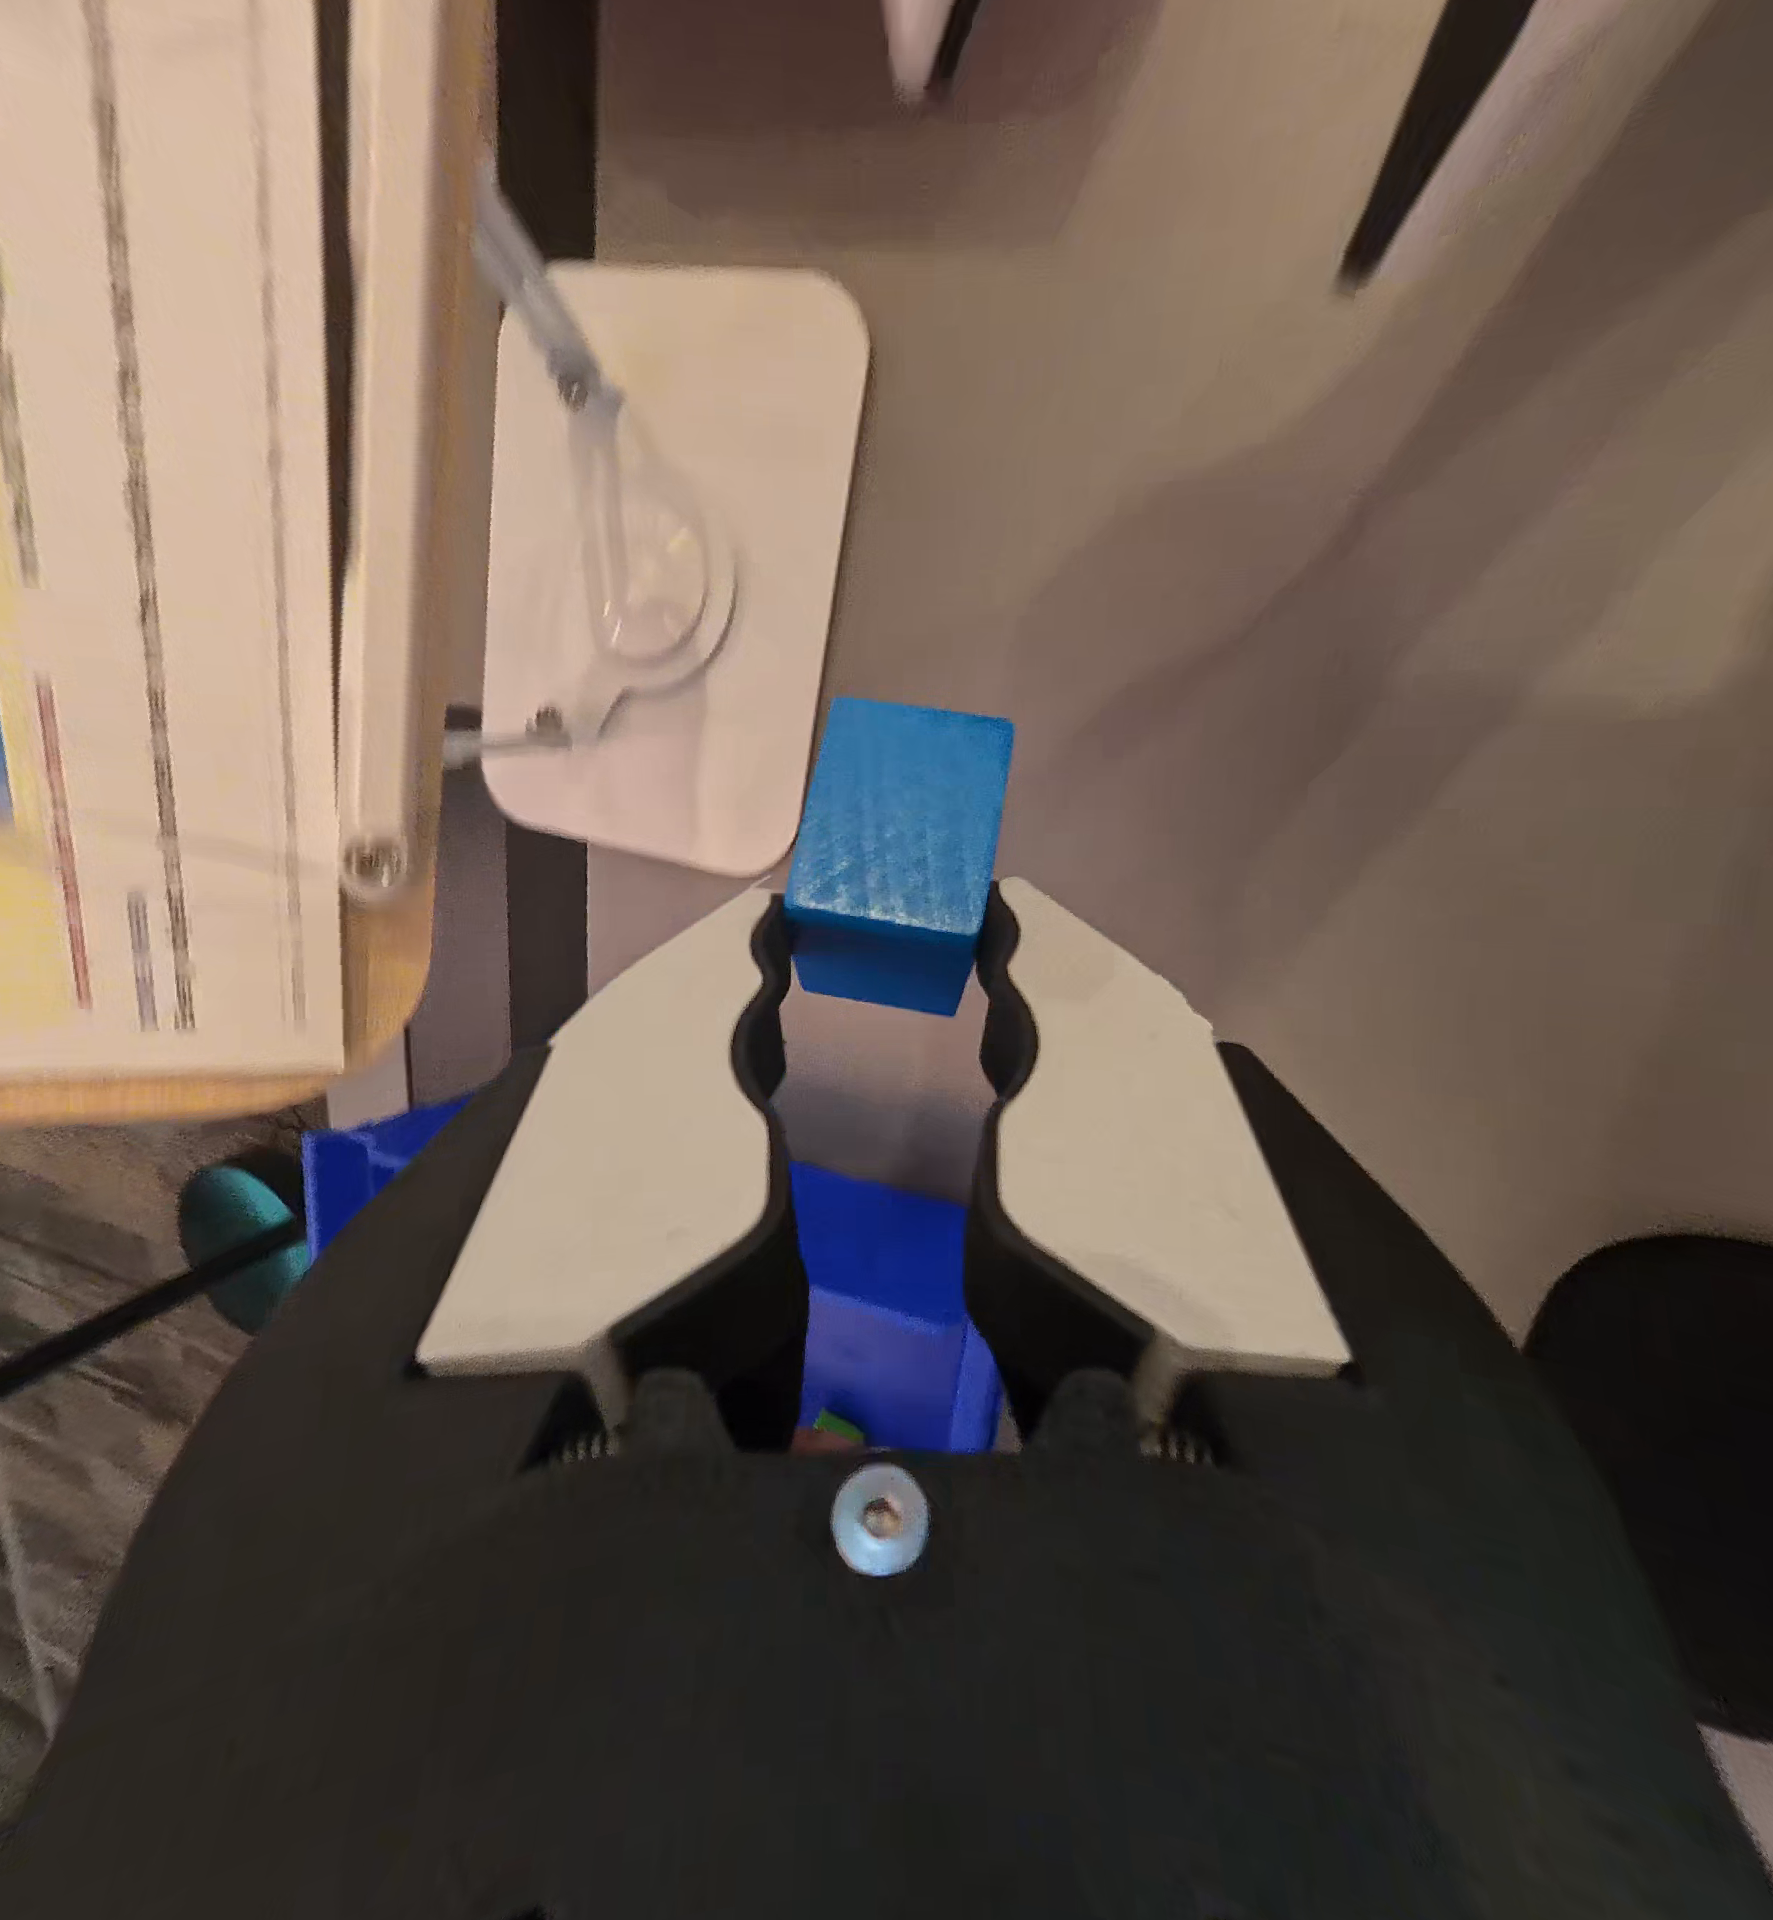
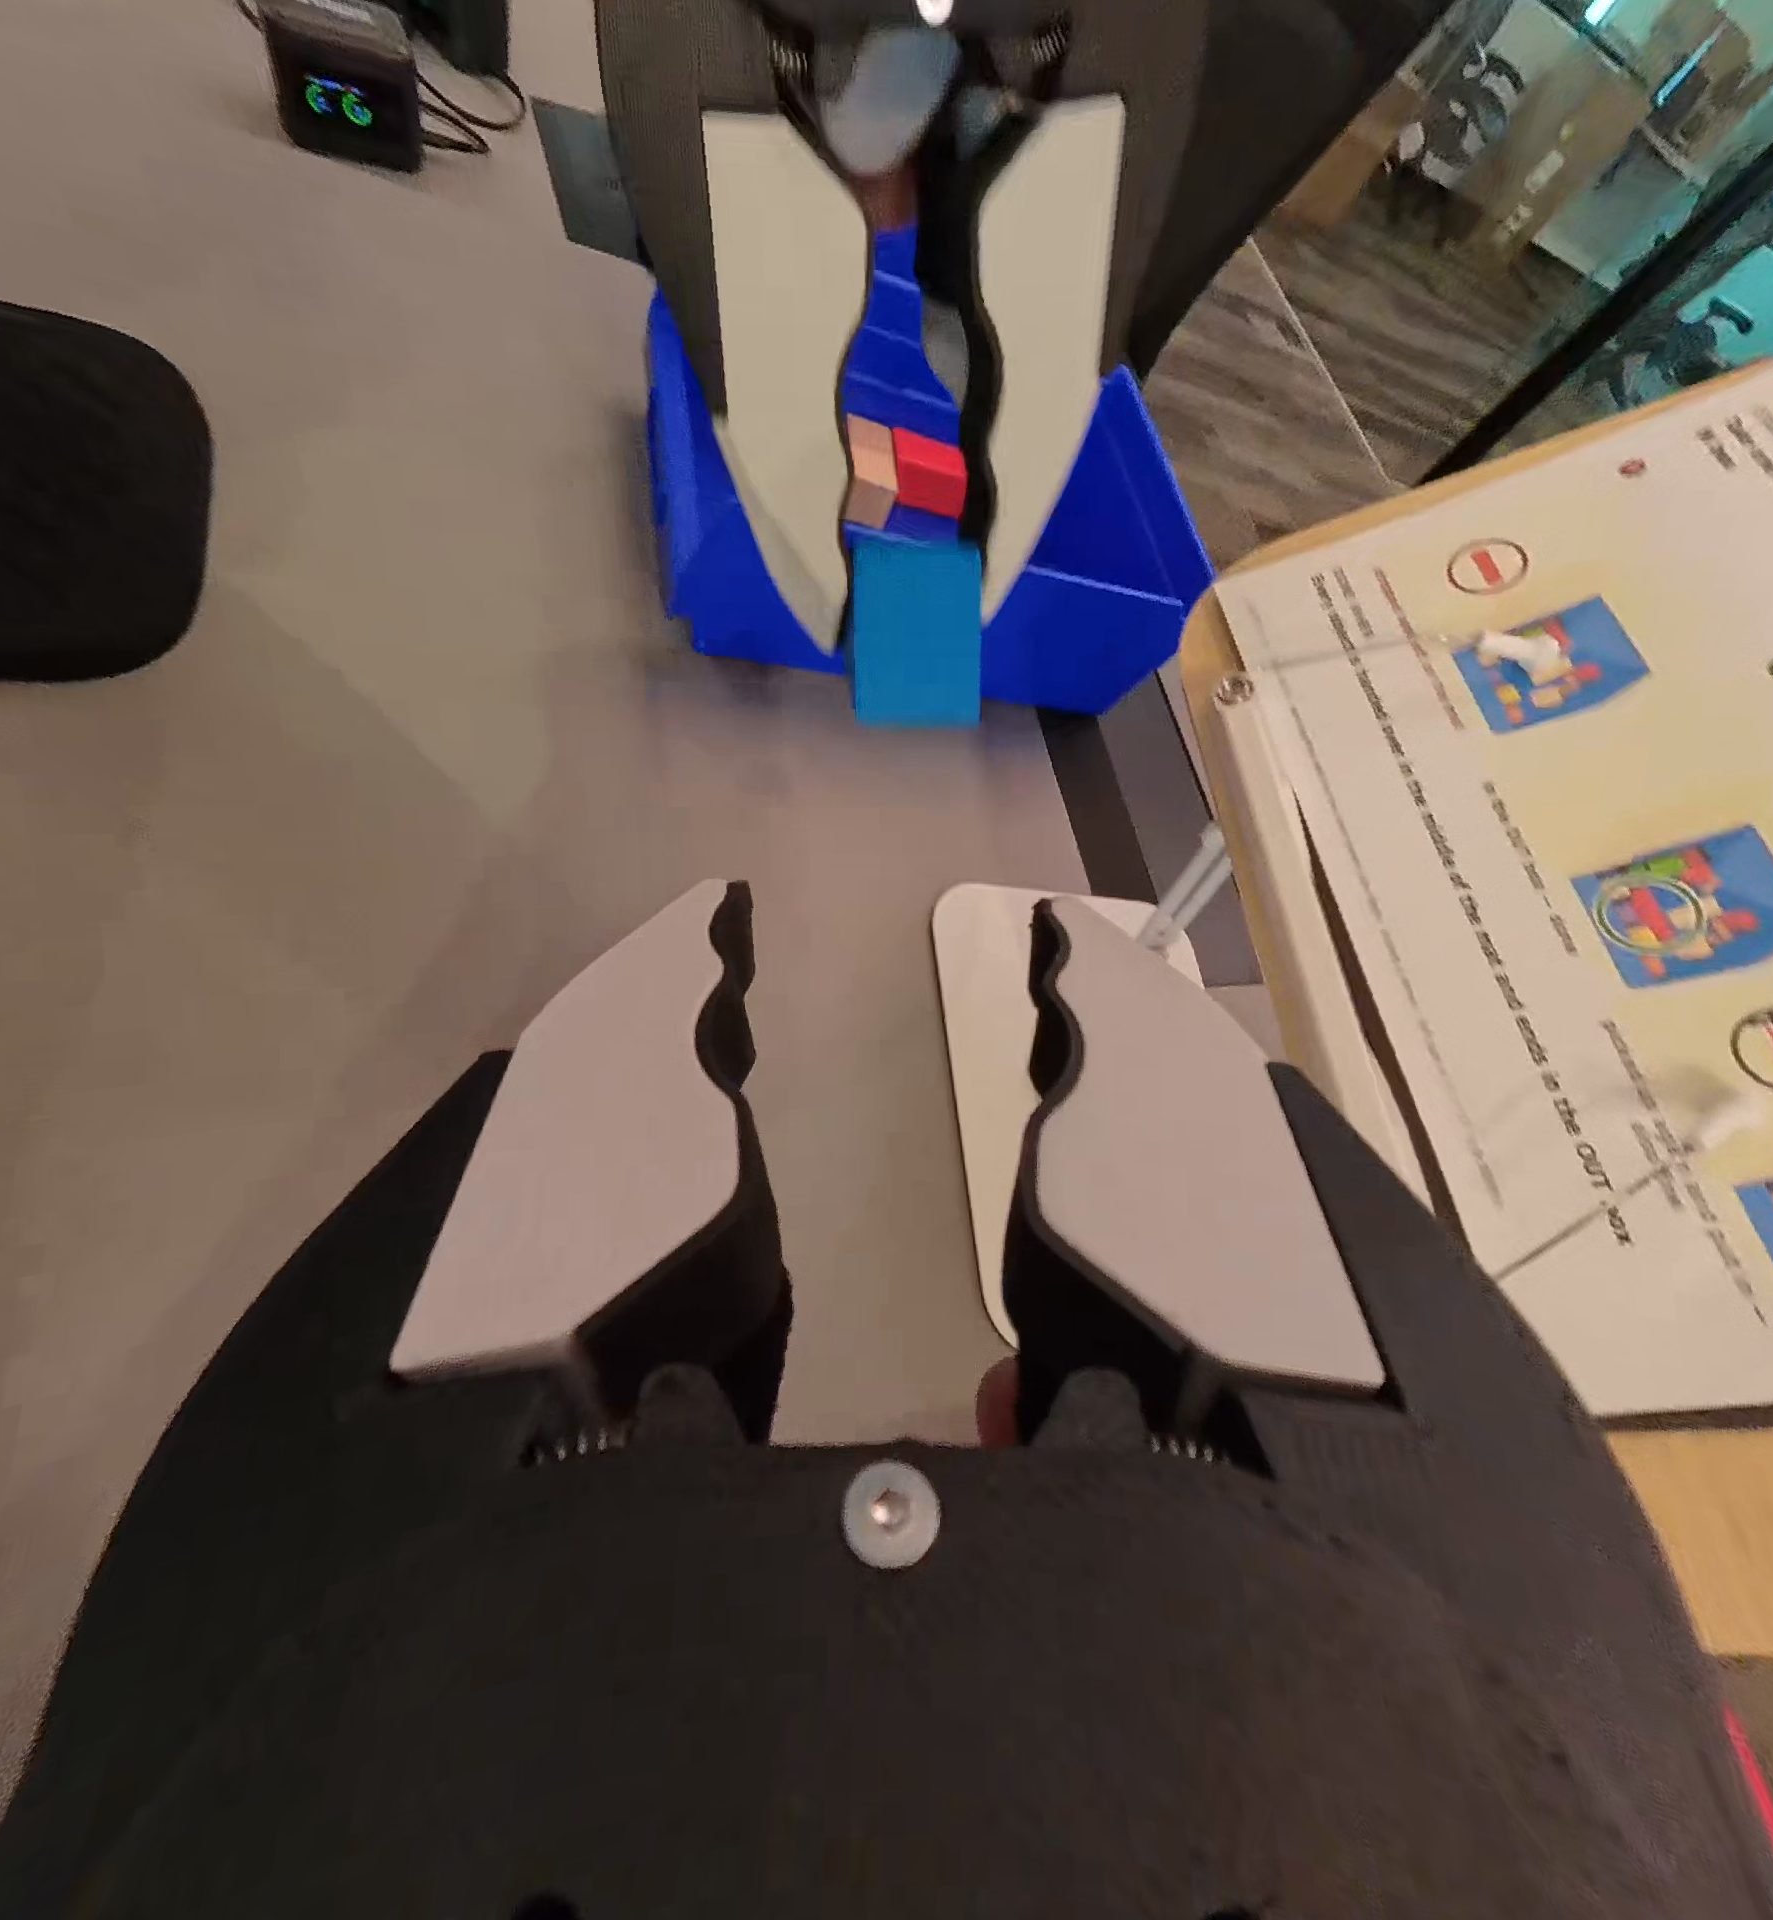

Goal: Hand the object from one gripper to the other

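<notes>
The blue block [image 1: 897, 831] sits pinched at the very tips of the left gripper [image 1: 887, 935], both black pads pressed against its sides, with most of the block sticking out beyond the fingertips. In the right wrist view the same block [image 2: 915, 644] hangs at the far middle, clamped by the left gripper [image 2: 913, 613] that reaches in from the far side. The right gripper [image 2: 892, 914] is spread wide with nothing between its fingers, near the camera and well apart from the block, pointing toward it. Behind the block stands a blue bin [image 2: 1090, 582] on the grey bench [image 2: 342, 831], with a red block [image 2: 929, 468] inside. To the right lies an instruction sheet [image 2: 1547, 935], and under the right fingertip a white plate [image 2: 975, 1039]
</notes>
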Motion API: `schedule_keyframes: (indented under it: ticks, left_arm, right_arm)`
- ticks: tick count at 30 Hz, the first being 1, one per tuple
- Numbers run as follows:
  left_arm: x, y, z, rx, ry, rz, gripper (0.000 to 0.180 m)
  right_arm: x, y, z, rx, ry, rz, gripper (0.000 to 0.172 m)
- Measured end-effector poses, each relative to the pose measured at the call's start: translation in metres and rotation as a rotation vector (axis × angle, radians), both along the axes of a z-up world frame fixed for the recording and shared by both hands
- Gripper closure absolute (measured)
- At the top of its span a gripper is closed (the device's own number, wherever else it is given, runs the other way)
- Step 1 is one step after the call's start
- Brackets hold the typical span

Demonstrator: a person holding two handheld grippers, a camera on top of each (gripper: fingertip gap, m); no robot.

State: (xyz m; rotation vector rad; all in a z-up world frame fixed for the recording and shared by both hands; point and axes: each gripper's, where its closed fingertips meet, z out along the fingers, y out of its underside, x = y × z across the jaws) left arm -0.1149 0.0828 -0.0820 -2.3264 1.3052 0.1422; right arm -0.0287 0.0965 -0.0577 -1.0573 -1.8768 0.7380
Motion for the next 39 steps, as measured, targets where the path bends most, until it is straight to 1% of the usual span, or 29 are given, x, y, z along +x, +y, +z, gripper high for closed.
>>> schedule_keyframes:
  ticks: [4,7,9,11,16,19,23,24,25,26,27,29,31,33,34,36,39]
  left_arm:
    - [0.052,0.005,0.008,0.006,-0.015,-0.078,0.146]
    - [0.067,0.008,0.01,0.009,0.009,-0.096,0.146]
    - [0.072,0.01,0.009,0.009,0.022,-0.098,0.146]
    - [0.077,0.01,0.007,0.0,0.019,-0.115,0.146]
    - [0.083,0.011,0.008,0.007,0.022,-0.12,0.146]
    - [0.081,0.011,0.005,0.013,0.038,-0.129,0.146]
    - [0.081,0.012,0.004,0.022,0.02,-0.127,0.145]
    - [0.081,0.013,0.006,0.03,0.008,-0.119,0.141]
    - [0.079,0.017,0.009,0.047,0.008,-0.104,0.128]
    - [0.075,0.02,0.012,0.066,0.011,-0.088,0.123]
    - [0.073,0.023,0.018,0.092,0.004,-0.078,0.124]
    - [0.073,0.025,0.032,0.14,-0.055,-0.068,0.135]
    - [0.069,0.023,0.044,0.173,-0.092,-0.045,0.14]
    - [0.06,0.019,0.046,0.189,-0.081,-0.026,0.145]
    - [0.055,0.016,0.043,0.182,-0.067,-0.022,0.145]
    - [0.045,0.01,0.035,0.173,-0.019,-0.012,0.145]
    - [0.04,0.003,0.03,0.206,-0.01,-0.005,0.151]
  right_arm:
    - [0.002,-0.005,0.001,-0.022,0.003,0.026,0.125]
    - [0.002,-0.004,-0.004,-0.049,-0.019,0.036,0.128]
    - [0.003,-0.005,-0.002,-0.069,-0.012,0.052,0.13]
    - [0.003,-0.002,-0.002,-0.084,-0.023,0.034,0.13]
    - [0.004,-0.005,-0.006,-0.11,-0.041,0.055,0.142]
    - [0.003,-0.006,-0.009,-0.097,-0.045,0.053,0.142]
    - [0.003,-0.004,-0.009,-0.086,-0.049,0.04,0.142]
    - [0.005,-0.002,-0.007,-0.092,-0.052,0.033,0.142]
    - [0.008,0.002,-0.004,-0.095,-0.047,0.022,0.142]
    - [0.011,0.008,0.002,-0.098,-0.034,0.009,0.143]
    - [0.016,0.016,0.007,-0.109,-0.023,-0.006,0.143]
    - [0.028,0.04,0.02,-0.122,0.003,-0.069,0.143]
    - [0.048,0.076,0.027,-0.129,0.001,-0.17,0.142]
    - [0.072,0.123,0.023,-0.157,-0.024,-0.3,0.143]
    - [0.085,0.146,0.017,-0.182,-0.047,-0.363,0.143]
    - [0.111,0.187,-0.008,-0.257,-0.13,-0.468,0.142]
    - [0.142,0.229,-0.061,-0.368,-0.308,-0.591,0.143]
